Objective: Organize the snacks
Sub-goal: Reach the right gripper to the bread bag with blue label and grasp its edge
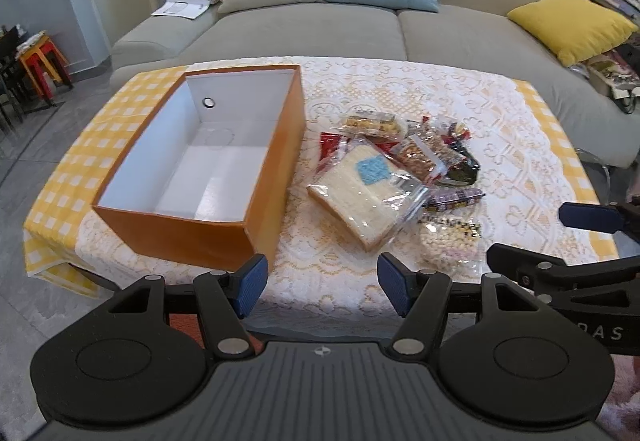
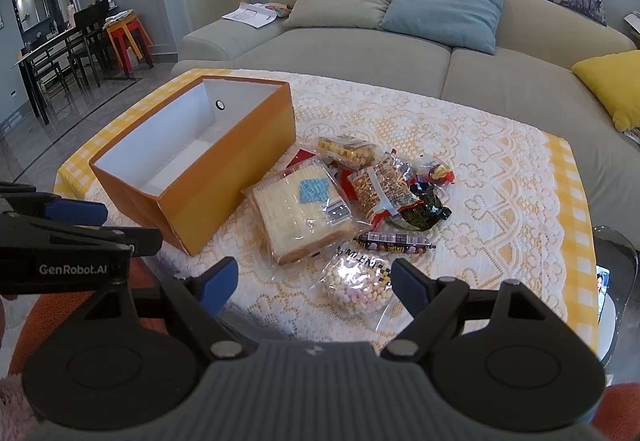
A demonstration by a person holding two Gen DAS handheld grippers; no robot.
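An orange box (image 1: 276, 169) (image 2: 224, 193) with a white inside stands open on the table, nothing in it. To its right lies a pile of snacks: a clear bag of sliced bread (image 1: 360, 193) (image 2: 304, 209), a bag of small round puffs (image 1: 450, 241) (image 2: 358, 281), a dark sausage stick (image 1: 454, 197) (image 2: 394, 239), nut packs (image 1: 424, 157) (image 2: 380, 189) and a tray of biscuits (image 1: 370, 123) (image 2: 346, 151). My left gripper (image 1: 322, 285) hangs open over the table's near edge, holding nothing. My right gripper (image 2: 314, 285) is open too, just before the puff bag.
The table wears a white lace cloth (image 1: 460, 109) over yellow check (image 2: 576, 241). Behind it stands a grey sofa (image 1: 304, 29) with cushions. Dining chairs and stools (image 2: 80, 37) stand far left. A phone on a clear stand (image 2: 602, 289) sits right of the table.
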